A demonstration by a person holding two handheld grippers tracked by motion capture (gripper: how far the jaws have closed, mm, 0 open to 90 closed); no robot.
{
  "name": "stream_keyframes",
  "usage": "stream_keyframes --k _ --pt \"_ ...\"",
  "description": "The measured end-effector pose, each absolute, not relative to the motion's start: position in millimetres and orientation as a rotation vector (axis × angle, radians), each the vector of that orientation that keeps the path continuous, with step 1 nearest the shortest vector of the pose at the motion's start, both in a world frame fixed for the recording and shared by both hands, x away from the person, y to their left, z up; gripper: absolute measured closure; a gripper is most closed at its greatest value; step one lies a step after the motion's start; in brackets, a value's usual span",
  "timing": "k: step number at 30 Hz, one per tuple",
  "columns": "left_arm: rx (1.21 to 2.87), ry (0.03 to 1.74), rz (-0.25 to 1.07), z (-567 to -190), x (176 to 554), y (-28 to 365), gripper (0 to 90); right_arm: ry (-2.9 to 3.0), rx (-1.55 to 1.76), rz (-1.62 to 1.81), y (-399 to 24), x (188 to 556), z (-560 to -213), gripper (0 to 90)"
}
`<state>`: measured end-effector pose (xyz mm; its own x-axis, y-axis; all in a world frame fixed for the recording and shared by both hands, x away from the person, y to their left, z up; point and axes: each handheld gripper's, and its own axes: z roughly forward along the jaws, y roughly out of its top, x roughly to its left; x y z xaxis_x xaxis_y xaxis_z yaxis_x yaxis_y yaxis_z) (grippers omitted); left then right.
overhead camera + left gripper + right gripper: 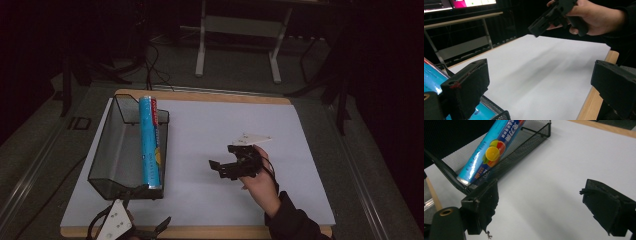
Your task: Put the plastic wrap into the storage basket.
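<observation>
High view, blue tube (149, 143) lengthwise in mesh basket (107, 150), near-to-far

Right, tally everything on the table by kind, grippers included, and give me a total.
Blue tube: 1
Black mesh basket: 1
White sheet: 1
Grippers: 2, the left gripper and the right gripper, jaws apart
Total: 5

Both tools gape empty: left tool (150, 231) low, right tool (226, 167) raised mid-table.
</observation>
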<state>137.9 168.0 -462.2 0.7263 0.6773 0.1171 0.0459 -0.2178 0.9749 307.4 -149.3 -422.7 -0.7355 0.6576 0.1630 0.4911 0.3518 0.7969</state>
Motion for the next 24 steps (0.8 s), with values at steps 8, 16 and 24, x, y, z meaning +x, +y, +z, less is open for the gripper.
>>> stream_keyframes --k 8,16,24 --pt "1.715 0.579 0.647 -462 138 167 2.5 2.418 1.083 1.294 -178 296 -428 12.8" --pt "1.717 0.575 0.650 -462 138 167 2.6 2.418 1.108 1.267 -201 283 -440 12.4" --pt "1.717 0.577 0.648 -462 138 166 2.6 2.381 1.124 1.295 -224 273 -445 12.4"
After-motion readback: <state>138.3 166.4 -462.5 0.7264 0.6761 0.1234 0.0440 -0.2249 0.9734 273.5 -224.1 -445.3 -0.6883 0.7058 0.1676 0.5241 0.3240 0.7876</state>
